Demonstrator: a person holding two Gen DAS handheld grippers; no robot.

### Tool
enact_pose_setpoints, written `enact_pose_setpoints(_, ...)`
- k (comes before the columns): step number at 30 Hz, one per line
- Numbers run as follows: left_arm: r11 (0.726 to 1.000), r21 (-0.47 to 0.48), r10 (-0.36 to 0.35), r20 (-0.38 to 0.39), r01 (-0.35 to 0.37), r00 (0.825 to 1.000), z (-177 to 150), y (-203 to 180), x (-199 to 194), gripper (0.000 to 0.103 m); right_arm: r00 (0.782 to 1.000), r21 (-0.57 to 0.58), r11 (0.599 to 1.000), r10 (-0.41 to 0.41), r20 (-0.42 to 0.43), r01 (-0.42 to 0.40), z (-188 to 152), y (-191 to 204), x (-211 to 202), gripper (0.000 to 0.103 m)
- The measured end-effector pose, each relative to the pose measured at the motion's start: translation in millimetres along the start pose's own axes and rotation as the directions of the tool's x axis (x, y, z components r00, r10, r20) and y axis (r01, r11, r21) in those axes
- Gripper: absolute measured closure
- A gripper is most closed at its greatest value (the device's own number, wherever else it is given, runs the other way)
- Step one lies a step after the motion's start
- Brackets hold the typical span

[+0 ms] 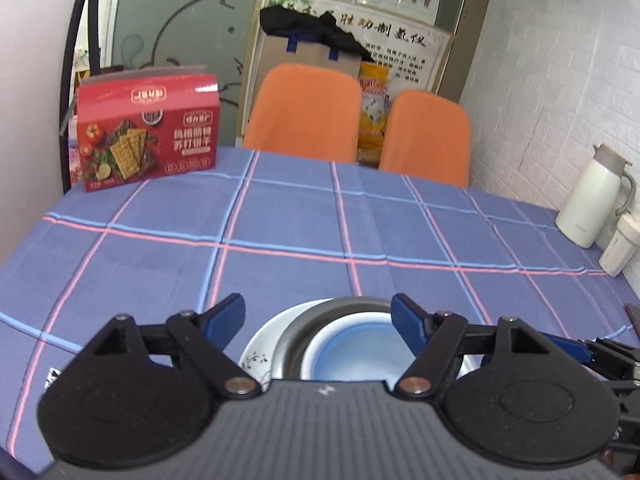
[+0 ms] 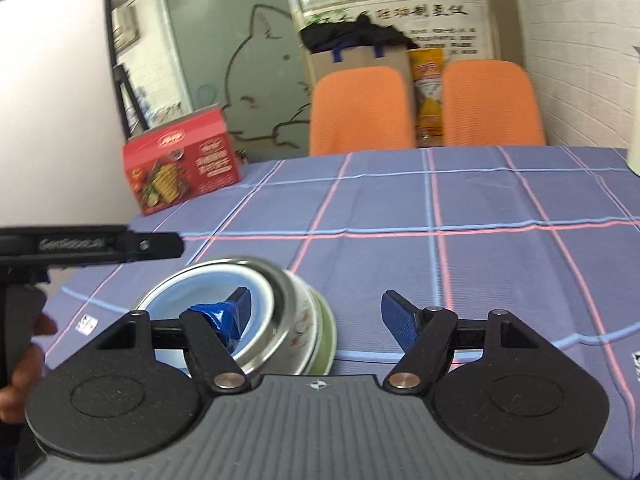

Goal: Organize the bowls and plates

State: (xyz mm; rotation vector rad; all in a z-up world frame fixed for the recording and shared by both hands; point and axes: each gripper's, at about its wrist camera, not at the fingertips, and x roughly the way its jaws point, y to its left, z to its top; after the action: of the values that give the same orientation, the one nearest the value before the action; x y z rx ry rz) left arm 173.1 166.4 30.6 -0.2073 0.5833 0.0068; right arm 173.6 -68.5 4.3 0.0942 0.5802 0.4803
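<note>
My left tool [image 1: 318,316] hung open over the nested stack near my edge of the counter [image 1: 280,220], its blue pads spread to either side and gripping nothing. The stack sat just below and ahead of it: a white and blue bowl [image 1: 352,354] inside a steel bowl [image 1: 298,340], and that on a white plate with a dark leaf pattern [image 1: 254,356].

My right tool [image 2: 316,312] was open too, empty, held to the right of the same stack. From that side I could see the blue bowl [image 2: 192,300] seated in the steel bowl [image 2: 276,320], then a patterned white dish [image 2: 306,324] and a green one [image 2: 328,330] under it. The left pad crossed in front of the bowls in that view, but I could not tell that it touched them.

I judged the stacking to be largely done, with both tools free of the pile. No other plates or bowls showed on the cloth, only a red cracker box [image 1: 148,132] at the far left and a white jug [image 1: 592,200] by the wall. If another piece waited out of view, the next move called for finding it and closing on its rim squarely before bringing it over the stack.
</note>
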Motion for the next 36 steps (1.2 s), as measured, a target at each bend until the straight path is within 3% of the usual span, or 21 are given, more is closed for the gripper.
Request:
enact_pose_setpoints(5,1.0,-0.002,-0.016,0.052,0.016,0.999,-15,-25,-22,0.027,0.996,0.087,0.996,-0.022,0.087,0.014,6,-12,-8,0.044)
enact_pose_setpoints(9,1.0,-0.013,-0.018,0.064,0.019,0.998,-39,-46,-34,0.025,0.989,0.122,0.983,-0.14,0.041,0.134,-6,-9,-8,0.044)
enact_pose_setpoints(12,1.0,0.025,0.002,0.037,-0.003,0.999,-59,-59,-39,0.025,0.993,0.12,0.987,-0.111,0.048,0.104,-28,-10,-23,0.044)
enact_pose_setpoints(19,0.993,0.098,0.06,0.042,-0.064,0.997,-96,-77,-56,0.023,0.988,0.181,0.974,-0.149,0.048,0.138,-63,-14,-54,0.044)
enact_pose_setpoints(24,0.987,0.128,0.098,0.021,-0.1,0.995,-119,-83,-65,0.02,0.985,0.16,0.974,-0.169,0.029,0.163,-88,-12,-72,0.044)
enact_pose_setpoints(26,0.983,0.135,0.125,0.023,-0.127,0.992,-130,-85,-71,0.012,0.987,0.174,0.972,-0.162,0.017,0.157,-98,-15,-78,0.044)
enact_pose_setpoints(27,0.978,0.138,0.15,0.034,-0.154,0.988,-133,-86,-74,0.003,0.987,0.181,0.971,-0.159,0.013,0.155,-102,-16,-81,0.044)
enact_pose_setpoints(31,0.984,0.147,0.091,0.069,-0.101,0.993,-142,-87,-94,0.001,0.989,0.194,0.971,-0.147,0.009,0.143,-110,-17,-92,0.044)
enact_pose_setpoints(36,0.975,0.18,0.11,0.119,-0.13,0.987,-146,-94,-113,0.001,0.986,0.154,0.977,-0.157,0.052,0.147,-115,-7,-107,0.043)
